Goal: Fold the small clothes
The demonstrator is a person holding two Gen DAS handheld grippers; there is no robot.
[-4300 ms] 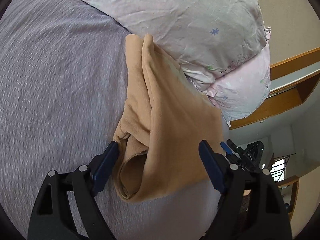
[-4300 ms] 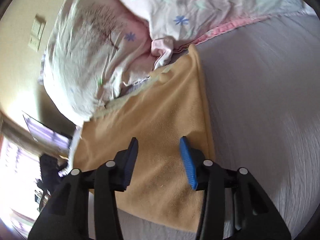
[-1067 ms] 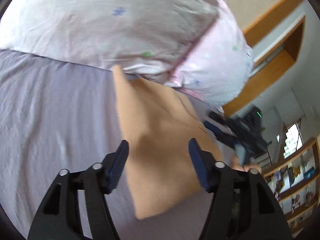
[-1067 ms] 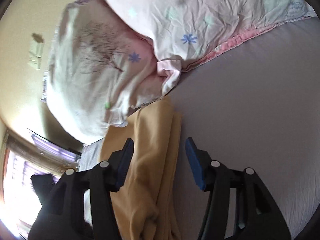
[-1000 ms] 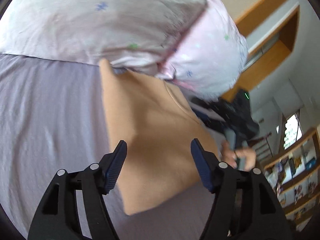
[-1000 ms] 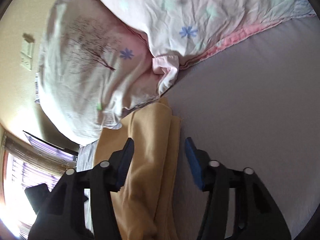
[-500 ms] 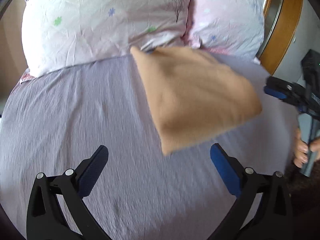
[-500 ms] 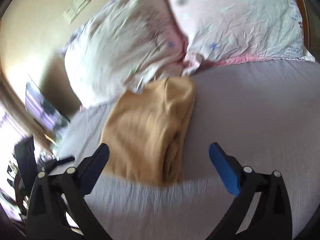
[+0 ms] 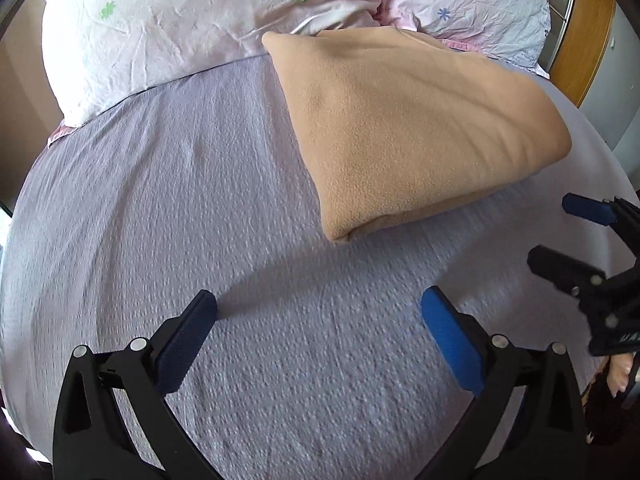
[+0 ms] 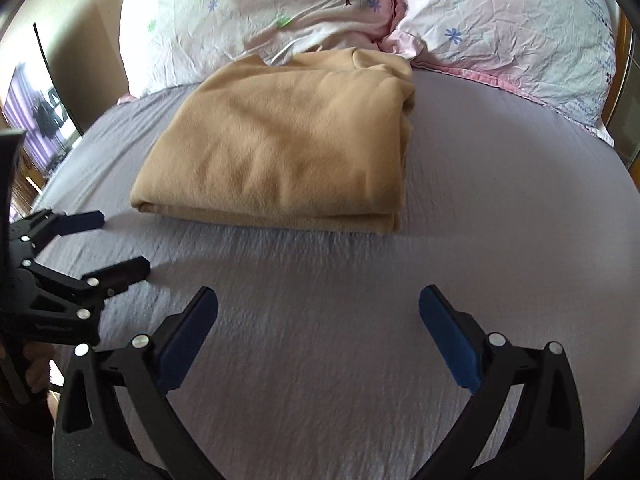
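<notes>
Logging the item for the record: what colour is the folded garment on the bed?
Plain tan, no pattern: the folded garment shows best in the right wrist view.

One folded tan fleece garment (image 10: 280,148); two floral pink-and-white pillows (image 10: 256,12) — two black, blue-padded grippers (image 9: 318,328) (image 10: 318,328); one grey bedsheet (image 10: 500,200).

My jaws stand wide apart with nothing between them, over the grey bed sheet (image 9: 168,208). My left gripper (image 9: 318,322) hangs clear of the folded tan garment (image 9: 408,128), which lies flat ahead of my jaws and off to the right, its far edge touching two floral pillows (image 9: 208,16). Beyond my right jaw, at the frame's edge, my right gripper (image 9: 568,236) shows with its jaws parted, near the garment's corner but not touching it
</notes>
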